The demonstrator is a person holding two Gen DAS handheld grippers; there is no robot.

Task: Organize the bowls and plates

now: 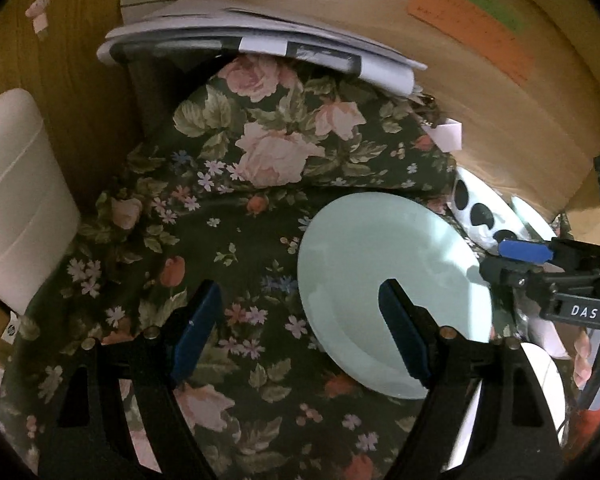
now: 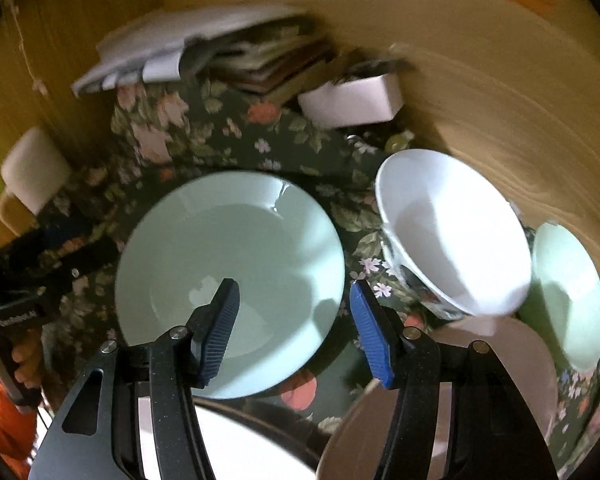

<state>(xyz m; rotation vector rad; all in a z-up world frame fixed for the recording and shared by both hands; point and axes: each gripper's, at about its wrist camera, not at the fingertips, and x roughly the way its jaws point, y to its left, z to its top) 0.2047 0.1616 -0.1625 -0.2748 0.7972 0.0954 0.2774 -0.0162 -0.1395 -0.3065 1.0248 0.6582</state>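
Left wrist view: left hand-held gripper (image 1: 298,334) jaws wide, nothing between them, above the dark floral-cloth bench (image 1: 228,216); its right pad overlaps the pale mint-green round ceramic plate (image 1: 380,264) lying flat on the cloth. Right wrist view: right hand-held gripper (image 2: 296,330) jaws parted, empty, straddling that plate's near-right rim. White ceramic bowl with patterned outside (image 2: 456,232) sits just right of the plate, small mint-green bowl (image 2: 568,296) beyond it.

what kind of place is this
Probably a home table pushed against a wooden wall: a floral tablecloth, a pile of papers at the back, and household dishes such as a pale green plate and a white bowl.
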